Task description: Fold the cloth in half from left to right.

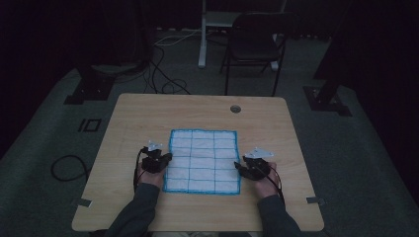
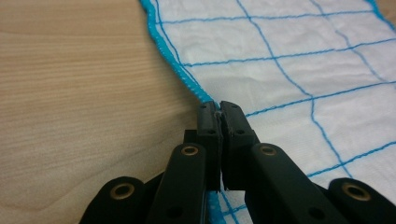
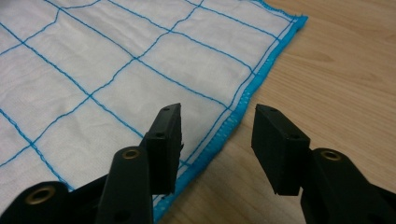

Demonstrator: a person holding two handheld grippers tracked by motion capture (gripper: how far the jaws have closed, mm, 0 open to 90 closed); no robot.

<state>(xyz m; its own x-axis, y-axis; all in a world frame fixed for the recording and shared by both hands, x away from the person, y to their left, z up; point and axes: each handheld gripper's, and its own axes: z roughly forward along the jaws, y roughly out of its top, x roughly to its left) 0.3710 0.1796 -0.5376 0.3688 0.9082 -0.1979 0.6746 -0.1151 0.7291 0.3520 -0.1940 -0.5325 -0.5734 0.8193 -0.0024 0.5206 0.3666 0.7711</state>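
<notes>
1. Nearest me, my sleeves (image 1: 136, 212) come in over the near edge of the table (image 1: 148, 111), one on each side of the cloth (image 1: 202, 160).
2. My left claw (image 2: 218, 109) sits at the cloth's left hem, toward its near end. Its jaws are pressed together, with the blue stitched edge pinched between the tips — in the left gripper view the hem runs straight into the seam between them. In the high view the same claw (image 1: 167, 158) touches the cloth's left border.
3. My right claw (image 3: 217, 128) stands wide apart and holds nothing. One jaw hangs over the white of the cloth, the other over bare wood, and the blue hem passes between them. Whether the jaws touch the surface I cannot tell. From above this claw (image 1: 240, 167) lies at the cloth's right hem, also toward its near end.
4. The cloth itself is white with a thin blue grid and a thicker blue border. It lies flat and spread open on the middle of the table, its edges square to the table's edges.
5. Beyond the cloth's far edge, a round grommet (image 1: 235, 108) is set in the wood, close to the far side of the table.
6. Farther still beyond the cloth, on the dim floor — a dark folding chair (image 1: 254, 42), a white post (image 1: 202, 34), and loose cables (image 1: 165, 81).
</notes>
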